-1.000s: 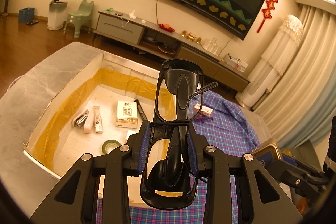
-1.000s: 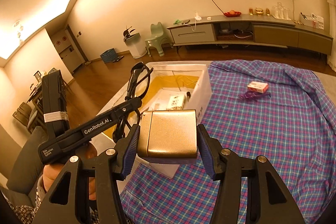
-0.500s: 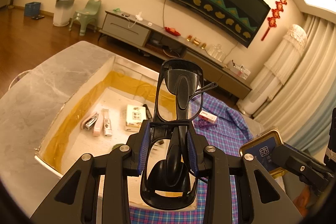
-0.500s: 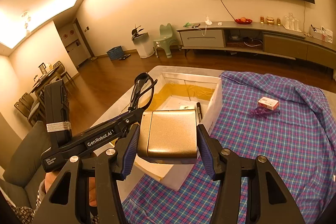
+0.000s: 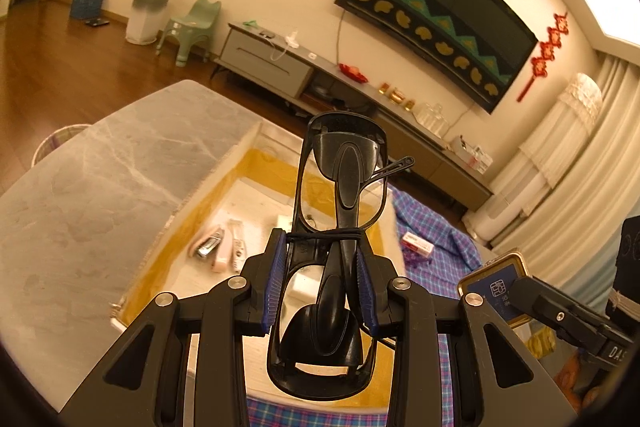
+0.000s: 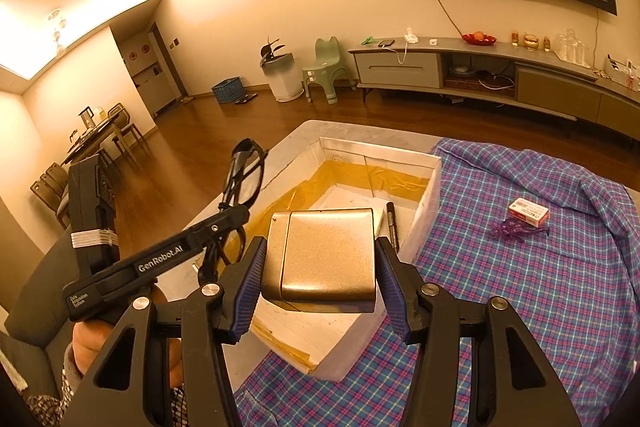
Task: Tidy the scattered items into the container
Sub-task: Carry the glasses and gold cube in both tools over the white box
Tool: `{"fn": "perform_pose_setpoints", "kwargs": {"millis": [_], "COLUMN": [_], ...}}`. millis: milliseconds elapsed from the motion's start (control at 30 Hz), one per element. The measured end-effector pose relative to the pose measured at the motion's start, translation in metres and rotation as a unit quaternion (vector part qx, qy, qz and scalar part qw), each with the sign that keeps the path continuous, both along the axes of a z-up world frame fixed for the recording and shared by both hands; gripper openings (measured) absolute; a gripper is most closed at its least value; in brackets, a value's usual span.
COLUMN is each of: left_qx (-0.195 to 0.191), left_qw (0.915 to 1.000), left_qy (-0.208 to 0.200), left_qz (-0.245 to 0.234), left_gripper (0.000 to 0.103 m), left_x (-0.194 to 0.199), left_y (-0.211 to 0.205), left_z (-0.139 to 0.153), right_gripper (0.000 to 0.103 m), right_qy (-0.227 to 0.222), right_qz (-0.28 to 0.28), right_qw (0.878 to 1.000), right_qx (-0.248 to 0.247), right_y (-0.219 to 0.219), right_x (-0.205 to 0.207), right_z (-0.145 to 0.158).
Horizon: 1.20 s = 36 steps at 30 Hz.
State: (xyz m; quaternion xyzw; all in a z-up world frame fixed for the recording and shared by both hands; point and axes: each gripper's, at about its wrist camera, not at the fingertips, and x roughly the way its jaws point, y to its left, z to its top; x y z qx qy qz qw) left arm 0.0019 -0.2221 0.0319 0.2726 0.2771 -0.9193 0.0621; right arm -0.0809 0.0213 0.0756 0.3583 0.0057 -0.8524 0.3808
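Observation:
My left gripper (image 5: 322, 281) is shut on folded black glasses (image 5: 340, 195), held upright above the near end of the white box (image 5: 236, 151). My right gripper (image 6: 318, 273) is shut on a gold metal tin (image 6: 328, 255), which hangs over the box's (image 6: 430, 203) near corner. From the right wrist view the left gripper (image 6: 224, 223) and the glasses (image 6: 244, 175) show at the left, over the box's left wall. From the left wrist view the tin (image 5: 496, 287) shows at the right. Inside the box lie a stapler (image 5: 208, 247), a pen (image 6: 392, 223) and small packets.
A small red-and-white box (image 6: 528, 213) and a purple hair clip (image 6: 514, 229) lie on the plaid cloth (image 6: 520, 287) to the right of the container. The grey marble table top (image 5: 100, 187) stretches left of the box. A TV cabinet (image 6: 480, 75) stands along the far wall.
Both grippers have carried their loads sideways toward the box, which now lies more directly beneath them. The grips on the glasses and the tin are unchanged.

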Motion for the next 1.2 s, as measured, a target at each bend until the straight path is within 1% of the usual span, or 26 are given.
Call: {"fn": "perform_pose_setpoints", "kwargs": {"millis": [200, 400, 500, 700, 967, 1200], "left_qx": [0.000, 0.006, 0.006, 0.000, -0.014, -0.014], "left_qw": [0.9998, 0.9985, 0.9980, 0.9976, 0.9963, 0.9943], "left_qy": [-0.007, -0.019, -0.025, -0.041, -0.071, -0.093], "left_qz": [0.018, 0.050, 0.057, 0.056, 0.046, 0.049], "left_gripper": [0.034, 0.034, 0.034, 0.034, 0.034, 0.035], "left_x": [-0.001, -0.002, -0.002, -0.005, -0.014, -0.019], "left_y": [-0.010, -0.018, -0.020, -0.020, -0.015, -0.018], "left_z": [-0.004, -0.012, -0.015, -0.023, -0.034, -0.042], "right_gripper": [0.055, 0.055, 0.055, 0.055, 0.055, 0.055], "right_qy": [-0.010, -0.015, -0.020, -0.041, -0.072, -0.102], "right_qz": [0.012, 0.021, 0.025, 0.035, 0.044, 0.040], "right_qw": [1.000, 1.000, 0.999, 0.998, 0.996, 0.993], "right_qx": [0.001, 0.007, 0.010, 0.014, 0.028, 0.047], "right_y": [-0.014, -0.027, -0.035, -0.056, -0.098, -0.135], "right_x": [-0.012, -0.029, -0.039, -0.061, -0.093, -0.123], "right_z": [-0.004, -0.005, -0.008, -0.015, -0.031, -0.051]}}
